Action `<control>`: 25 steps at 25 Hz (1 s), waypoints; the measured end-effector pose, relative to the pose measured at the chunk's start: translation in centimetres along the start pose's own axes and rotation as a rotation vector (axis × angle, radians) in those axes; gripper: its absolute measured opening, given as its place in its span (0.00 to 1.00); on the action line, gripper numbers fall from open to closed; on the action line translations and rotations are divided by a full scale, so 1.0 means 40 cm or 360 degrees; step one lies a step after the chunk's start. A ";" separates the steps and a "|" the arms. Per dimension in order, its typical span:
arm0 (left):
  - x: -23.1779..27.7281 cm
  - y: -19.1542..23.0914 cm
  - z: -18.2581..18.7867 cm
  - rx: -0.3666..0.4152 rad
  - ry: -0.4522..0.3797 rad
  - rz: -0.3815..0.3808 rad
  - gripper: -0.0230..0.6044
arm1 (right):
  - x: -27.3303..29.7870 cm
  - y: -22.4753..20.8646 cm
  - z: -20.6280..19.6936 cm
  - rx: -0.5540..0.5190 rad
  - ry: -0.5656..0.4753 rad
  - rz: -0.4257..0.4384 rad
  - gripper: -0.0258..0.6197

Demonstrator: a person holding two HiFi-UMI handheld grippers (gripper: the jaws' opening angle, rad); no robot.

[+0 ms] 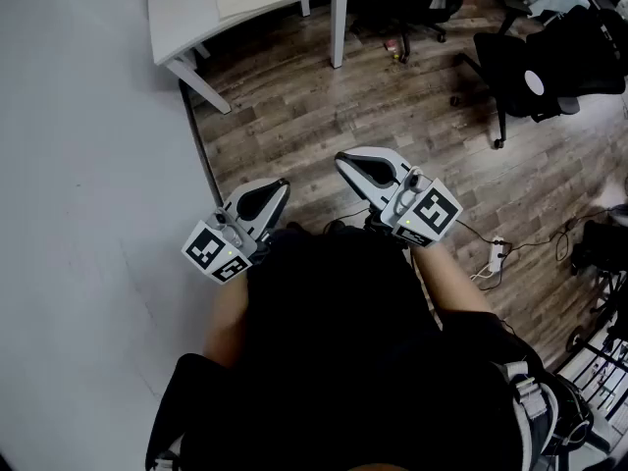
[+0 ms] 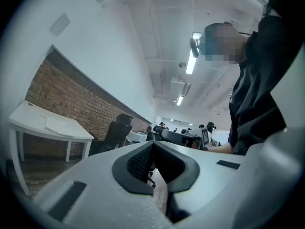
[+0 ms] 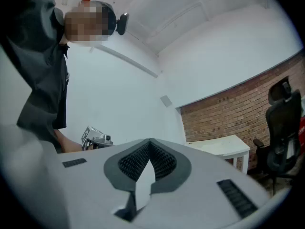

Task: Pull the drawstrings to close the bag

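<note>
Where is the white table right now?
In the head view the white table stands at upper left, beside the wall, on the wood floor ahead of the left gripper.

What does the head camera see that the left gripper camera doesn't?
Only the head view shows the power strip lying on the wooden floor. Only the left gripper view shows the brick wall and the ceiling lights. Both views show the white table, the left gripper and the right gripper, each with its jaws shut and nothing between them.
</note>
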State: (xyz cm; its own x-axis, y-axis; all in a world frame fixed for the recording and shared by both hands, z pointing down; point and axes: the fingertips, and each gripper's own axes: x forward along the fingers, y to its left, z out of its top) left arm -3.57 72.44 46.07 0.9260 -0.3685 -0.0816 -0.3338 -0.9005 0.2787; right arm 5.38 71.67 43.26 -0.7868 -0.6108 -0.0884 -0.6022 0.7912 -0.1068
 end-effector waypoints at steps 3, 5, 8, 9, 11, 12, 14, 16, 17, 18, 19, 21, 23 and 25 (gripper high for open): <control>0.015 -0.014 -0.006 0.0010 0.0013 -0.0043 0.06 | -0.019 -0.015 -0.009 0.0009 -0.0002 -0.0033 0.05; 0.020 -0.014 -0.003 0.0020 0.0012 -0.0057 0.06 | -0.027 -0.026 -0.010 0.0023 -0.0012 -0.0057 0.05; 0.021 -0.008 0.007 0.0028 0.0007 -0.0045 0.06 | -0.035 -0.034 -0.001 0.0021 -0.0028 -0.0070 0.05; 0.021 -0.007 0.008 0.0029 0.0008 -0.0040 0.06 | -0.038 -0.034 0.002 0.0012 -0.0027 -0.0067 0.05; 0.022 -0.006 0.009 0.0032 0.0017 -0.0033 0.06 | -0.042 -0.035 0.000 0.0004 -0.0019 -0.0062 0.05; 0.021 -0.006 0.009 0.0035 0.0022 -0.0030 0.06 | -0.045 -0.036 -0.003 0.0012 -0.0016 -0.0064 0.05; 0.014 -0.001 0.010 0.0039 0.0028 -0.0016 0.06 | -0.047 -0.042 -0.008 0.0039 -0.0031 -0.0068 0.05; 0.004 0.015 0.012 0.0030 0.0032 0.0009 0.06 | -0.045 -0.047 -0.008 0.0064 -0.0057 -0.0061 0.05; -0.001 0.025 0.012 0.0019 0.0032 0.0025 0.06 | -0.042 -0.049 -0.007 0.0077 -0.0067 -0.0050 0.05; -0.008 0.038 0.013 0.0005 0.0030 0.0039 0.06 | -0.038 -0.051 -0.006 0.0089 -0.0072 -0.0038 0.05; -0.014 0.051 0.013 -0.0012 0.0027 0.0052 0.06 | -0.034 -0.054 -0.006 0.0100 -0.0071 -0.0031 0.05; -0.020 0.081 0.010 -0.0047 0.0025 0.0066 0.06 | -0.023 -0.070 -0.014 0.0111 -0.0043 -0.0052 0.05; -0.013 0.114 0.003 -0.0084 0.0033 0.0063 0.06 | -0.013 -0.096 -0.026 0.0128 -0.0004 -0.0087 0.05; 0.003 0.149 -0.004 -0.0114 0.0041 0.0046 0.06 | -0.004 -0.122 -0.038 0.0151 0.0028 -0.0109 0.05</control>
State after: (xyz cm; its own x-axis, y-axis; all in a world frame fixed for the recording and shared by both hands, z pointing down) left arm -5.42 67.08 47.86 0.9207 -0.3874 -0.0478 -0.3481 -0.8702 0.3486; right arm 8.25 67.94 45.31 -0.7469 -0.6622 -0.0604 -0.6399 0.7405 -0.2054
